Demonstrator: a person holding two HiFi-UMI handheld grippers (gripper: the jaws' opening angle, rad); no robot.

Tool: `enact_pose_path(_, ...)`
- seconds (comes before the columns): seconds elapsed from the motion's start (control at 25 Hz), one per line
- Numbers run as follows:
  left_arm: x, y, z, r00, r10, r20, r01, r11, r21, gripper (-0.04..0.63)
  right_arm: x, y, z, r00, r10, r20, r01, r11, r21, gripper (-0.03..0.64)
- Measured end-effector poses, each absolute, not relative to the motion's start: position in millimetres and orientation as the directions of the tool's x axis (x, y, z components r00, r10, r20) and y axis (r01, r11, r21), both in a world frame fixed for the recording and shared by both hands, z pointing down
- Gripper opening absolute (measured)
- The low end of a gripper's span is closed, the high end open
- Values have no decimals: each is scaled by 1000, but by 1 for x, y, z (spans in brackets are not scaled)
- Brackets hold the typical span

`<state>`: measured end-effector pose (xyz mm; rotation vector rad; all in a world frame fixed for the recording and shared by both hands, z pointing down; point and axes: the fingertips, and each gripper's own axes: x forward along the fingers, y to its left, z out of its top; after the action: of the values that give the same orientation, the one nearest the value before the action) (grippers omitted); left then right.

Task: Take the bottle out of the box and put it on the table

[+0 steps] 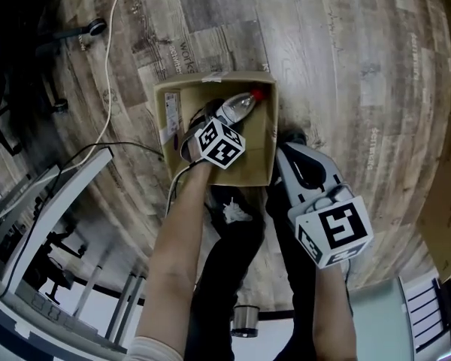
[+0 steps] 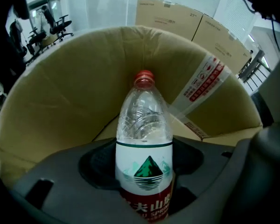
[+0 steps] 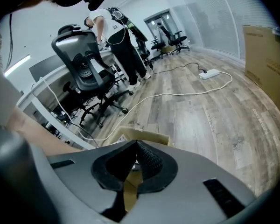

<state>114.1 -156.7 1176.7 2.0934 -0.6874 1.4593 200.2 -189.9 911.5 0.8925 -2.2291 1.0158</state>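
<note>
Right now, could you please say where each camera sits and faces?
Head view: on the head, steeply down at the open brown cardboard box; forearms, left gripper, right gripper visible.
Left gripper view: on that gripper, along its jaws into the box, clear red-capped plastic bottle between them.
Right gripper view: on that gripper, past its jaws, over the box rim, across wooden floor to black office chairs.
Shared: all show the box.

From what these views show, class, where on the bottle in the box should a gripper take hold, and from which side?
Take the bottle by its straight labelled body, not the tapering shoulder or red cap. The box walls shut off the sides, so come down through the open top, fingers either side of the label, as the left gripper is placed.
</note>
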Motion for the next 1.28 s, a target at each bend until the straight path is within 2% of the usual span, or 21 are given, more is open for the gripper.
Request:
enact_pose_path(0.12,114,-144,1155,329,-139,934,-674,-728,129,310,194,-182,915,-635,-325,701,-736,530,-421,40)
enact_pose_path(0.28,99,-137,1121,347,-184,919,-694,-710,120,310,180,-188,912,-634,-353,688,-752,490,-441,40)
enact_pose_path(0.48,77,-123,1069,343,-228,911,-724,-682,102,310,149,-194,879,-659,-363,658,-716,570,-403,40)
enact_pose_path(0.76,38,-120,960,375,-372,849,-801,-591,95,308,138,-151,849,-634,-325,701,-729,554,-402,40)
enact_pose_path(1.28,-43,-102,754,293,-599,745,-935,-341,94,308,52,-127,687,-691,-217,690,-584,730,-355,40)
